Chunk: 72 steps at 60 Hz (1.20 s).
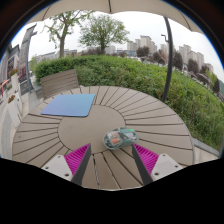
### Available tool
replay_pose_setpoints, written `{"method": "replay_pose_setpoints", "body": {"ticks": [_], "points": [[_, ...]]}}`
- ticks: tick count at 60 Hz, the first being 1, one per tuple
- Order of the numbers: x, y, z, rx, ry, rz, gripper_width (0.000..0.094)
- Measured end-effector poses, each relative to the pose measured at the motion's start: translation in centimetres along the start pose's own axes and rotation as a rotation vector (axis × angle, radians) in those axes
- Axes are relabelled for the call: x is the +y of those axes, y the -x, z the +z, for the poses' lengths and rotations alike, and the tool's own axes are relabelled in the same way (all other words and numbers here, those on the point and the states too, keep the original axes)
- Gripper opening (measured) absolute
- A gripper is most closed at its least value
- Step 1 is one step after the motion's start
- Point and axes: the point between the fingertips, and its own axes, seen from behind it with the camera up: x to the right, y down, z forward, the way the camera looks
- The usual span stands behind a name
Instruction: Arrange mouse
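A small grey-green mouse (pixel 121 137) with a reddish mark lies on the round wooden slatted table (pixel 70 128), just ahead of my fingers and slightly nearer the right one. A blue mouse pad (pixel 70 104) lies flat further back on the table to the left. My gripper (pixel 111 158) is open, its magenta pads (pixel 76 157) spread wide over bare slats, with nothing between them. The mouse sits beyond the fingertips, untouched.
A wooden chair (pixel 57 82) stands behind the table at the left. A green hedge (pixel 150 75) runs beyond the table's far and right edge, with trees and buildings behind it. An awning hangs overhead.
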Motion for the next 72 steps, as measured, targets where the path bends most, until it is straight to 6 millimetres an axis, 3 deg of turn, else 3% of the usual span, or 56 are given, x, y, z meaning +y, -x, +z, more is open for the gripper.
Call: {"method": "replay_pose_setpoints", "body": {"ticks": [27,41,46,48,50,57,60,64,69,72], "points": [[-3.5,0.6,7.1,0.008,0.023,0.015,0.0858],[-4.3,1.4,8.9,0.000,0.042,0.003,0.0844],[-4.3,1.1,9.2,0.013,0.045,0.022,0.0734],[-4.4,1.0,9.3,0.014,0.048,0.027,0.0617],[-4.4,0.8,9.4,0.025,0.052,0.025,0.0438],[-4.9,0.7,9.4,0.050,0.095,0.010,0.0375],[-6.4,1.2,9.1,0.042,0.097,0.035,0.0374],[-10.5,2.1,8.6,0.039,0.057,0.054,0.0375],[-15.6,5.1,8.6,-0.009,0.007,0.080,0.0373],[-18.6,8.0,9.1,-0.047,-0.012,0.095,0.0374]]}}
